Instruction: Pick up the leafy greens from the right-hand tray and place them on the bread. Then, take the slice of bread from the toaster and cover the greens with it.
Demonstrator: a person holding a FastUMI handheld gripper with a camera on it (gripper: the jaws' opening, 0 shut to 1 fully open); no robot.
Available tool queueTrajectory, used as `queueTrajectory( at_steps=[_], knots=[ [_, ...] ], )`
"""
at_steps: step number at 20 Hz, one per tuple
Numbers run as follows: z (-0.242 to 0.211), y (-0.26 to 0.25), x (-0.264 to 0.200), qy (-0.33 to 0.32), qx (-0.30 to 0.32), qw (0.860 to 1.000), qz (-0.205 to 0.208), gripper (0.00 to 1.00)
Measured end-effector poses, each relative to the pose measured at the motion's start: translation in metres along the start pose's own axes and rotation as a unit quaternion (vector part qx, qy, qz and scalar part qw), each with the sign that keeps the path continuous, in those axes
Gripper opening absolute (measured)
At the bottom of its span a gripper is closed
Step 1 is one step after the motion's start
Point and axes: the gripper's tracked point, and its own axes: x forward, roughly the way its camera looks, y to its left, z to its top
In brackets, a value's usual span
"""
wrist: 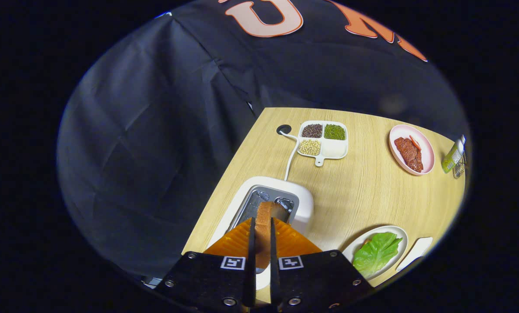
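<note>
Wooden table (363, 195) carries the work. Your hand-held gripper (262, 226) is clamped on the bread slice (266, 217), upright between its fingers just above the toaster (300, 204). You look to be on the second step. Leafy greens (376, 252) lie on the plate (392, 229) at four o'clock; carry the slice there and lay it flat.

I see the bread slice (266, 226) between my gripper's (262, 237) fingers above the toaster (305, 204); the lettuce (376, 253) lies on the plate (399, 237) to the right.
</note>
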Motion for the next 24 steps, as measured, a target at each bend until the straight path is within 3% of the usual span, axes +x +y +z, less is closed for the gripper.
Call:
queueTrajectory(
  at_steps=[14, 24],
  knots=[
    [0.007, -0.014, -0.084, -0.091, 0.051, 0.992, 0.074, 0.13],
    [-0.021, -0.086, -0.111, -0.12, 0.104, 0.984, 0.082, 0.13]
  ],
)
